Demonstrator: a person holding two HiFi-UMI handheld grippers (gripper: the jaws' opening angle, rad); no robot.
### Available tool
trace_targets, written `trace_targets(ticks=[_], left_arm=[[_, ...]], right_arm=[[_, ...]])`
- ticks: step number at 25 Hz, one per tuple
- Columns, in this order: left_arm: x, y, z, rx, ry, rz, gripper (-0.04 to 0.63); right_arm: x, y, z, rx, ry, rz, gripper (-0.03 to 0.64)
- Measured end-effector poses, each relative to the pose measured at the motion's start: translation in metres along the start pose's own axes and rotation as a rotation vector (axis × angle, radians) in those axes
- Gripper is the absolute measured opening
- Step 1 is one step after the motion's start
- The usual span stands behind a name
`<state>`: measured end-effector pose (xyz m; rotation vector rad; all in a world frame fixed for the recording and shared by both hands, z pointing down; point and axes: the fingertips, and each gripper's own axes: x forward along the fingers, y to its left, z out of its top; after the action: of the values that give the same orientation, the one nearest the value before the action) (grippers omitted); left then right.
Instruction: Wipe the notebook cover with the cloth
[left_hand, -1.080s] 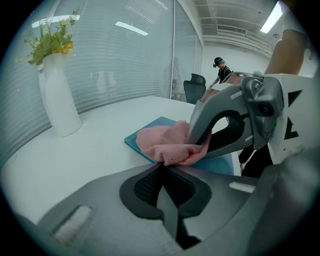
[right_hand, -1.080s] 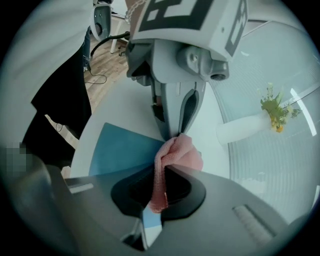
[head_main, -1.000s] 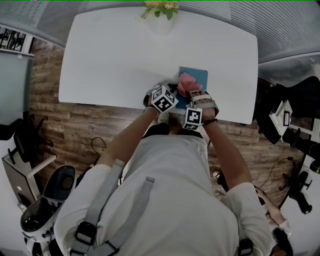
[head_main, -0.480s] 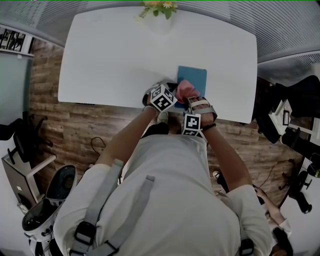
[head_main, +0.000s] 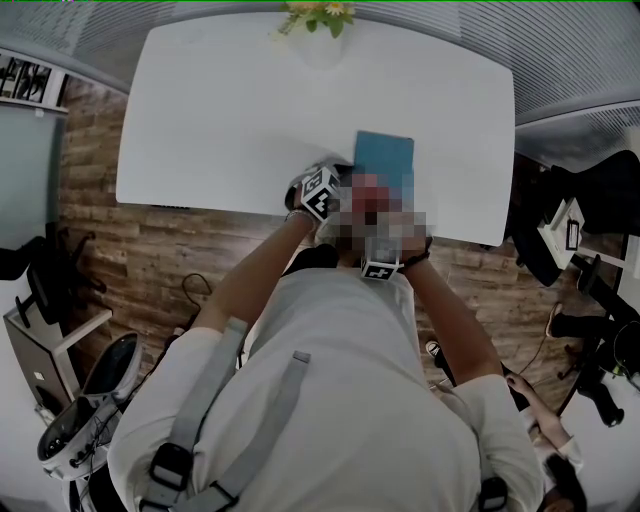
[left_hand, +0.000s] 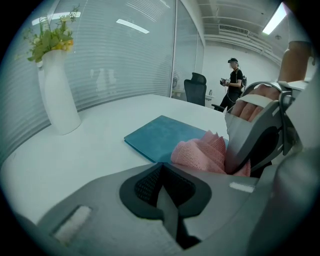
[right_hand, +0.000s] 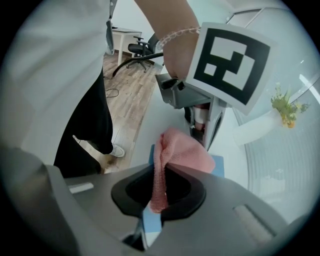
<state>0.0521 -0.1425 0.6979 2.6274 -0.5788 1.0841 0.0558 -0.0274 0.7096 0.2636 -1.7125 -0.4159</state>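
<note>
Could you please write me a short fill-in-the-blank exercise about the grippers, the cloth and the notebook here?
1. The right gripper is shut on a cloth whose colour is ____.
2. The notebook lies flat on the table, not open but ____.
3. The left gripper has its jaws together with ____ between them.
Missing words: pink; closed; nothing.

Head camera sits high, staring steeply down past the person's shoulders onto the white table (head_main: 230, 110), everything small and far. Left gripper (left_hand: 167, 192) camera rides low over the tabletop, facing across it to the vase (left_hand: 57, 95) and glass wall. Right gripper (right_hand: 157, 195) camera looks sideways along the table's near edge, wood floor (right_hand: 132, 85) on its left. Both gripper views catch the blue notebook (left_hand: 160, 135) and pink cloth (left_hand: 200, 152) close up; the head view shares the notebook.
</note>
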Motion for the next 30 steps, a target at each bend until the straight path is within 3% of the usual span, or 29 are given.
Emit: trace_targets(ticks=[9, 15, 22, 26, 30], left_arm=[[0.001, 0.002, 0.000, -0.003, 0.000, 0.001, 0.000], [0.001, 0.001, 0.000, -0.002, 0.000, -0.002, 0.000], [0.000, 0.001, 0.000, -0.005, 0.001, -0.003, 0.000], [0.000, 0.001, 0.000, -0.005, 0.001, -0.004, 0.000], [0.000, 0.001, 0.000, -0.006, 0.002, -0.005, 0.000]], right_arm=[[-0.013, 0.006, 0.008, 0.098, -0.056, 0.095, 0.021], [-0.045, -0.063, -0.013, 0.171, -0.062, -0.067, 0.021], [-0.052, -0.151, -0.046, 0.116, 0.013, -0.313, 0.021], [-0.032, -0.175, -0.065, 0.058, 0.087, -0.371, 0.021], [-0.003, -0.179, -0.084, 0.041, 0.141, -0.353, 0.021]])
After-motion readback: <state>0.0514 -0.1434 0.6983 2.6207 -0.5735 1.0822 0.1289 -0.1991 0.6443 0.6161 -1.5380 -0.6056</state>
